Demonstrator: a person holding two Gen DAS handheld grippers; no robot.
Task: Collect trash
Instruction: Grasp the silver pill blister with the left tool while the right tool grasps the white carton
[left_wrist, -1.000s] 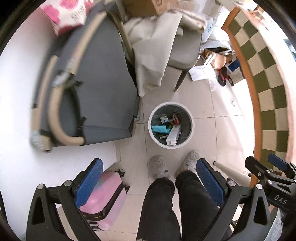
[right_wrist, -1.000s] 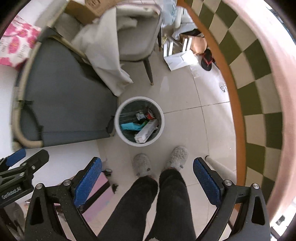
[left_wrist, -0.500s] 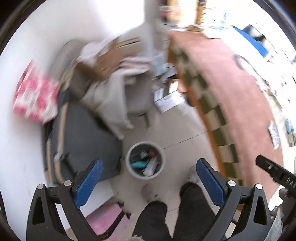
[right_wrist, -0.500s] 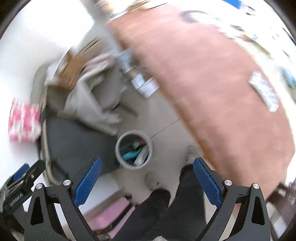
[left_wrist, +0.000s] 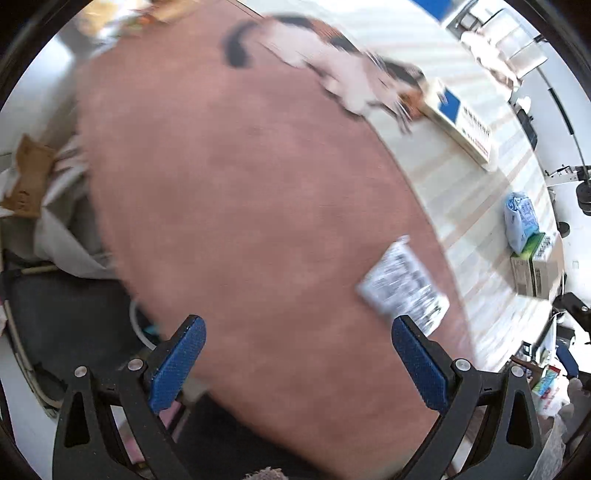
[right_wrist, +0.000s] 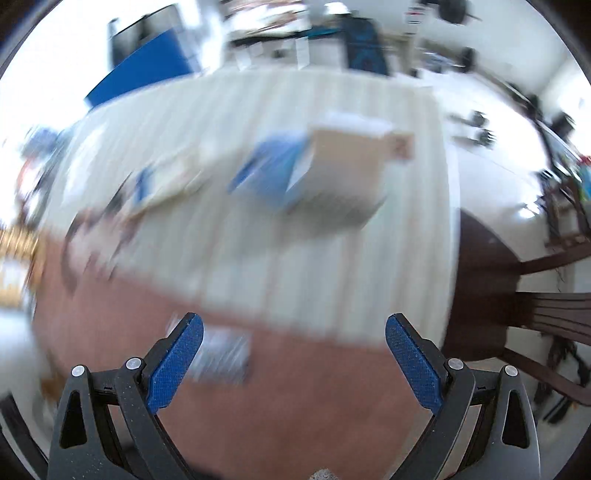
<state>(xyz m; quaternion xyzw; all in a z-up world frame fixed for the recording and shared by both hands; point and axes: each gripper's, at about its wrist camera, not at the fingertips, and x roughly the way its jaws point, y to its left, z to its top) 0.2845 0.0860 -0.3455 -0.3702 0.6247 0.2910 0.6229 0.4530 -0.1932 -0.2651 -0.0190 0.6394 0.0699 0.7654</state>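
In the left wrist view the left gripper (left_wrist: 297, 363) stands wide and empty above the tabletop (left_wrist: 240, 192), a printed wrapper (left_wrist: 404, 286) lying near its right edge as probable trash, while in the blurred right wrist view the right gripper (right_wrist: 293, 363), also wide and empty, faces the same wrapper (right_wrist: 223, 354), presumably ready for grasping.

table (left_wrist: 240, 206): reddish-brown, striped cloth | dark wooden chair (right_wrist: 546, 314), apparently | bright light
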